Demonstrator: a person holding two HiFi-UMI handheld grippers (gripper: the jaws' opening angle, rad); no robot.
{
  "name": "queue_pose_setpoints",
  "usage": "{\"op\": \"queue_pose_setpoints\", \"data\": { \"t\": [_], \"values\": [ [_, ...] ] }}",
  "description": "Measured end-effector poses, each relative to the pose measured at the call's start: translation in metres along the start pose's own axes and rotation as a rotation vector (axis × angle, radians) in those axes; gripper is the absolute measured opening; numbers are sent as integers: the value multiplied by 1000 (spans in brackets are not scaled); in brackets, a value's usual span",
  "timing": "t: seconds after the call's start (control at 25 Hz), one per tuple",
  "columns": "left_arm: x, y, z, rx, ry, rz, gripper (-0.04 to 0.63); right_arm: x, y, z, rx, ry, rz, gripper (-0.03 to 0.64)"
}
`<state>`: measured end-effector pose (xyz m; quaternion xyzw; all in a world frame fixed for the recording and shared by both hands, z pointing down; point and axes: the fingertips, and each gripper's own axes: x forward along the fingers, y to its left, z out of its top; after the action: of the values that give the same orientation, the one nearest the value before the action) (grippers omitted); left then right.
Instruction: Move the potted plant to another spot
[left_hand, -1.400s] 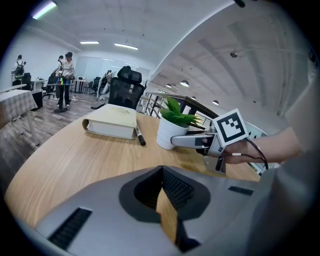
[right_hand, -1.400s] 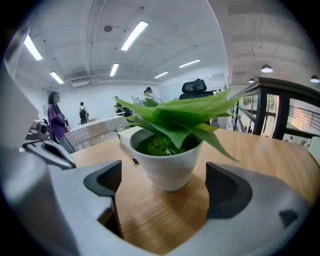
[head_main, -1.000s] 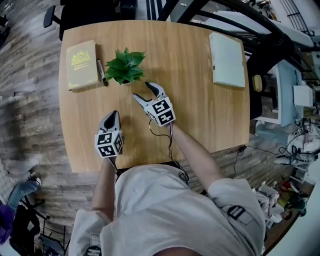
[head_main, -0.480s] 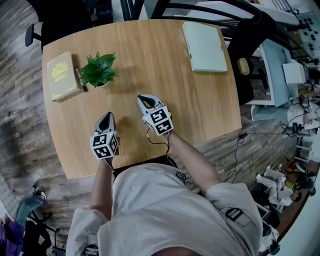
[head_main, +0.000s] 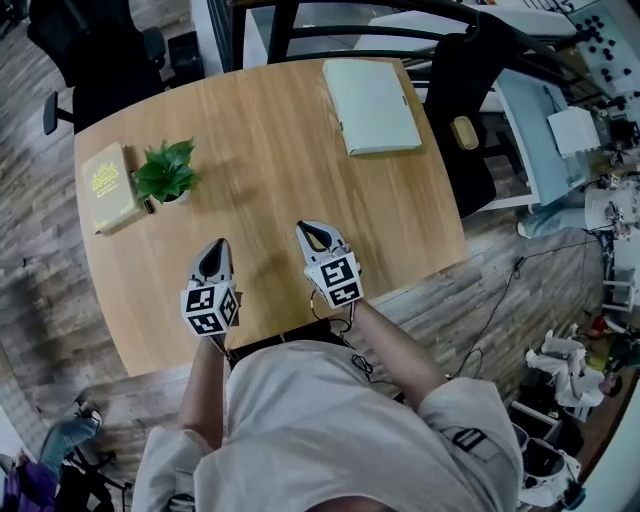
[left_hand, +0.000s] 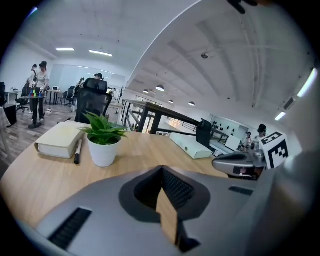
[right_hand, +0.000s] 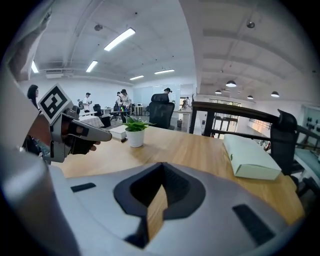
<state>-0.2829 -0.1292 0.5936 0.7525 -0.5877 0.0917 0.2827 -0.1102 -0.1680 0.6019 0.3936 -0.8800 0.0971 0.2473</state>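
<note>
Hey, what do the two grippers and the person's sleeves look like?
The left gripper and right gripper are grey, with dark-lined jaws tapering to a point, each bearing a white cube of black square markers. A thin black cable trails from the right one. The person wears a pale short-sleeved shirt.

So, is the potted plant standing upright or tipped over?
Upright: the potted plant stands on its base on the table, leaves pointing up.

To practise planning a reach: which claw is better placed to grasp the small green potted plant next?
Left. The left claw is nearer the green plant in its white pot, with nothing between them; the right claw is farther off. Both claws are shut.
</note>
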Motion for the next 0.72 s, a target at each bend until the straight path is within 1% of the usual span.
{"op": "queue_pose_setpoints", "data": {
  "t": [0.12,0.28,0.44,0.56,0.72],
  "values": [
    [-5,-25,21,16,-49,-7,12,-22,-17,12,44,-44,-18,3],
    [-14,-56,58,47,-130,-11,12,-53,-47,54,77,-132,-45,3],
    [-28,-74,105,99,-223,0,12,-86,-78,111,55,-268,-80,3],
    [-50,-89,130,126,-277,15,12,-123,-94,139,8,-333,-129,3],
    [-70,-104,168,164,-365,30,12,-149,-110,177,-1,-413,-153,3]
  ]
}}
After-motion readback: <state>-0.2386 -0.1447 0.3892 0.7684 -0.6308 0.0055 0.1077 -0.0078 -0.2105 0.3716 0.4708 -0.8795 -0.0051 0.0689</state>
